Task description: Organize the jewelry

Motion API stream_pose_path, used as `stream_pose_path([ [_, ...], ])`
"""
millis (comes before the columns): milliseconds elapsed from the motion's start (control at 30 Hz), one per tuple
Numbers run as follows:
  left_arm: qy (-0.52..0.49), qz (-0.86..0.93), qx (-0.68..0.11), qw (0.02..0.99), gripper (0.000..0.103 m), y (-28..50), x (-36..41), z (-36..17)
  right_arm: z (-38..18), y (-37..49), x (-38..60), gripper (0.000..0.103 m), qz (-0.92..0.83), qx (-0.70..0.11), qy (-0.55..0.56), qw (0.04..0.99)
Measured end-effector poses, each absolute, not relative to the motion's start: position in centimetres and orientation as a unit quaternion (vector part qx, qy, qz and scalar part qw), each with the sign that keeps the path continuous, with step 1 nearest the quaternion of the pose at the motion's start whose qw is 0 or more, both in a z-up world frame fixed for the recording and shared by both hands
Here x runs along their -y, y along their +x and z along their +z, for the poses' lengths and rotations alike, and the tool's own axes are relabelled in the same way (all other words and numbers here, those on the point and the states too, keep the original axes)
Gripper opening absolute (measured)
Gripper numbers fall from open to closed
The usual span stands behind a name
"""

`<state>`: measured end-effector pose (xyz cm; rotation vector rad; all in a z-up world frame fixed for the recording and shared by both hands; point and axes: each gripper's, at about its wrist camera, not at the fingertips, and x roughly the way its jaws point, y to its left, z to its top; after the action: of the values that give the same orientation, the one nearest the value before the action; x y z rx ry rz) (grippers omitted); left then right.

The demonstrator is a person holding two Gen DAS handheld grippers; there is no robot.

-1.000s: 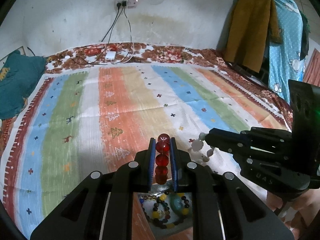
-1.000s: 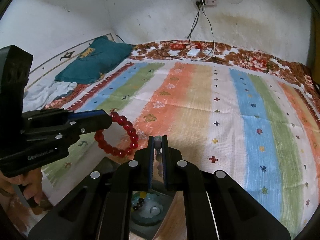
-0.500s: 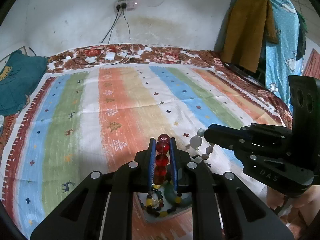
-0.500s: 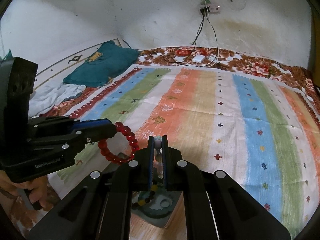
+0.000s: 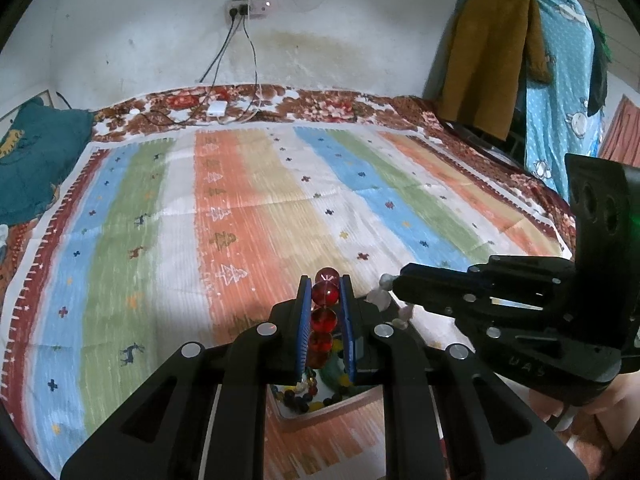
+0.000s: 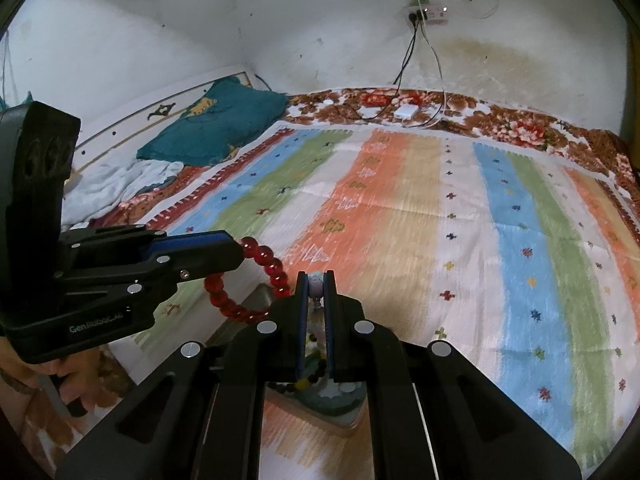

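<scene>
My left gripper (image 5: 325, 285) is shut on a red bead bracelet (image 5: 323, 318) and holds it in the air above the striped bedspread; the bracelet hangs as a loop in the right wrist view (image 6: 256, 284). My right gripper (image 6: 316, 280) is shut on a pale bead bracelet (image 6: 316, 289), whose white beads show beside the left gripper in the left wrist view (image 5: 380, 296). Below both grippers sits a small box (image 5: 320, 396) with a multicoloured bead bracelet (image 5: 298, 394) and a green piece inside. The two grippers are close, side by side.
A striped bedspread (image 5: 248, 208) covers the bed. A teal pillow (image 6: 216, 124) lies at the far left. Cables and a white charger (image 5: 218, 109) lie by the wall. Clothes (image 5: 492, 52) hang at the right.
Both grippers have risen a little with their bracelets still held; the box below looks smaller and lower in both views.
</scene>
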<state>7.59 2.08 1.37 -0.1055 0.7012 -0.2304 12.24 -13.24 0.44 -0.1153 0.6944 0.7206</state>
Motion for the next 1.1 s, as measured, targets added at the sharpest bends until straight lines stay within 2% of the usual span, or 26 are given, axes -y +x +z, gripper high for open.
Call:
stream_pose_path([
  [133,-0.048,-0.1,-0.357,0.927,0.015,7.8,-2.2,0.8,-0.4,11.8,13.0,0.008,0.35,-0.348,-0.06,0.868],
  [300,-0.062,-0.093,-0.357,0.927,0.025,7.2,-3.3,1.0,-0.3,11.5,13.5,0.013,0.341,-0.346,-0.064,0.872],
  [367,-0.066,-0.091,-0.361,0.926,0.031,7.0,-3.6,0.7,-0.3,11.2,13.9,0.028,0.335,-0.341,-0.065,0.876],
  [400,-0.07,-0.091,-0.363,0.925,0.032,6.8,-3.7,0.6,-0.2,11.2,14.1,0.031,0.336,-0.341,-0.063,0.876],
  [467,-0.073,-0.095,-0.367,0.922,0.04,6.5,-3.7,0.5,-0.2,11.1,14.6,0.044,0.334,-0.34,-0.057,0.877],
  [600,-0.068,-0.098,-0.371,0.921,0.053,5.9,-3.5,0.1,-0.2,10.7,15.1,0.052,0.335,-0.336,-0.056,0.879],
  [700,-0.056,-0.1,-0.376,0.92,0.062,5.3,-3.3,-0.1,-0.4,10.4,15.5,0.064,0.336,-0.339,-0.051,0.877],
  [767,-0.053,-0.102,-0.373,0.921,0.074,4.7,-3.5,0.0,-0.5,10.3,16.1,0.069,0.34,-0.344,-0.045,0.874],
  [867,-0.056,-0.104,-0.372,0.921,0.082,4.1,-3.8,-0.1,-0.5,10.0,17.0,0.073,0.336,-0.345,-0.038,0.876],
  [1000,-0.043,-0.103,-0.372,0.921,0.088,3.5,-3.4,-0.2,-0.6,9.6,17.6,0.078,0.335,-0.345,-0.035,0.876],
  [1100,-0.037,-0.103,-0.371,0.922,0.09,3.0,-3.1,-0.3,-0.6,9.2,17.8,0.085,0.338,-0.343,-0.035,0.876],
])
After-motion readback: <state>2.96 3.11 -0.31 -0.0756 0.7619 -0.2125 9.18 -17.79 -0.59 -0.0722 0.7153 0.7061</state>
